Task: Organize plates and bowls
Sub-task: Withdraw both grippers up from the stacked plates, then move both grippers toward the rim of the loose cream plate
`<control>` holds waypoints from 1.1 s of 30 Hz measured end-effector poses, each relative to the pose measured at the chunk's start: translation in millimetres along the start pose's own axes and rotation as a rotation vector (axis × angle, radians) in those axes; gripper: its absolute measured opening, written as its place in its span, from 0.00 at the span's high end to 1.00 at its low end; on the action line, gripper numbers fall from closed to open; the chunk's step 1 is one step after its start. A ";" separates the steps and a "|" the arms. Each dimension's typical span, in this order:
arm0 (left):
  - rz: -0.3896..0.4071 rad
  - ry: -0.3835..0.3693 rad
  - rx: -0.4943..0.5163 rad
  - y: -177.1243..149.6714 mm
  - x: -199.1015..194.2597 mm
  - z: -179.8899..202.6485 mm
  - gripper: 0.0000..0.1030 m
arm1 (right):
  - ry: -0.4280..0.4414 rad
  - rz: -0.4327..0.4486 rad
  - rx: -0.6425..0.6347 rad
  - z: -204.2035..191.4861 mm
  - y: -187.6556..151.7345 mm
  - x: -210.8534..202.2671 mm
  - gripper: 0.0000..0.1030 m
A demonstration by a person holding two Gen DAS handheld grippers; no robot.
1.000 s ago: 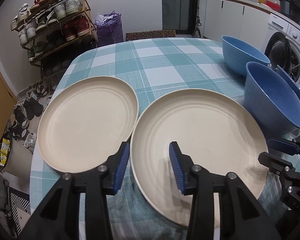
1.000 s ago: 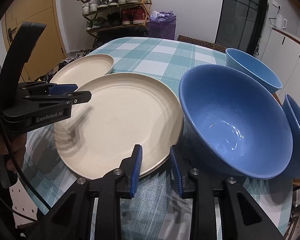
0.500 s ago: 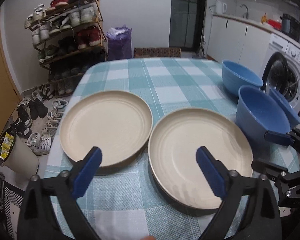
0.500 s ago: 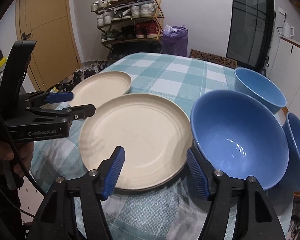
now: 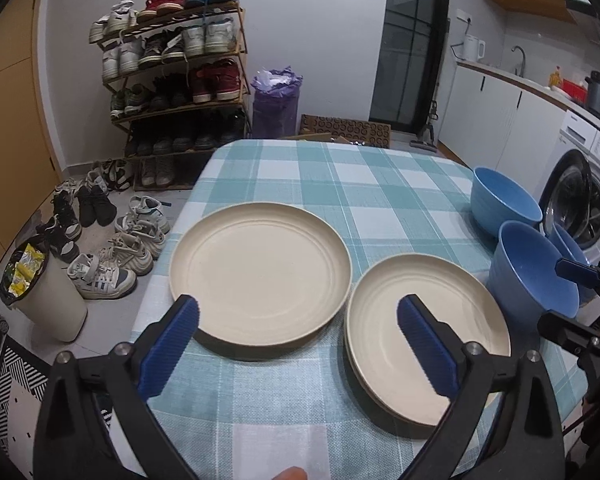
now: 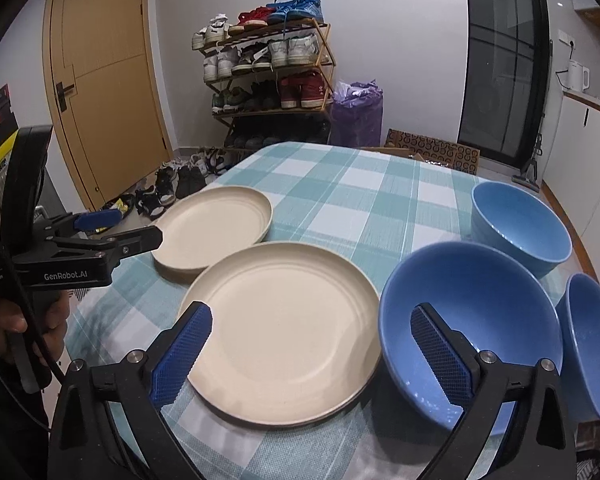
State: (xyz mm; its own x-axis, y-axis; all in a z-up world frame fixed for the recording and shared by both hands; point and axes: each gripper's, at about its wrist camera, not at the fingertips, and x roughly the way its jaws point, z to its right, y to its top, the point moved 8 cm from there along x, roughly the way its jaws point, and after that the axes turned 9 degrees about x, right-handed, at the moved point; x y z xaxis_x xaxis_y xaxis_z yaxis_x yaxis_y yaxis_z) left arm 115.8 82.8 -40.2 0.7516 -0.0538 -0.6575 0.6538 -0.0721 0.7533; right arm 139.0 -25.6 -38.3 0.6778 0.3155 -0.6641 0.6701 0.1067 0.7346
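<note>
Two cream plates lie on the checked tablecloth: a far-left plate (image 5: 260, 276) (image 6: 216, 226) and a near plate (image 5: 424, 332) (image 6: 284, 328) that rests on another plate beneath it. Three blue bowls stand to the right: a near one (image 6: 468, 320) (image 5: 534, 268), a far one (image 6: 520, 224) (image 5: 504, 204), and one at the right edge (image 6: 588, 340). My left gripper (image 5: 298, 342) is open and empty above the near table edge. My right gripper (image 6: 310, 354) is open and empty, over the near plate and the near bowl.
The table (image 5: 340, 176) ends close at left and near sides. A shoe rack (image 5: 176, 72), loose shoes (image 5: 104, 272), a bin (image 5: 40, 292) and a purple bag (image 5: 276, 100) stand on the floor beyond. A washing machine (image 5: 584, 200) is at right.
Both grippers have opened wide and pulled back and up from the near plate. The near plate now lies flat on the table.
</note>
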 end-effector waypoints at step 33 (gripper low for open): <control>0.011 0.116 -0.085 10.6 16.0 -56.9 0.00 | 0.072 0.058 -0.030 -19.5 68.4 -2.3 0.01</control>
State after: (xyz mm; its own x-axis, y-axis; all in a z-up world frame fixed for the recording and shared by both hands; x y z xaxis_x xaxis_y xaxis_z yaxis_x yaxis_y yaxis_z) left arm 139.8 137.8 -41.6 0.7608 0.0614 -0.6461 0.6467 0.0126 0.7627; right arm 177.4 -0.6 16.1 0.6912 0.3886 -0.6094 0.6200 0.1144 0.7762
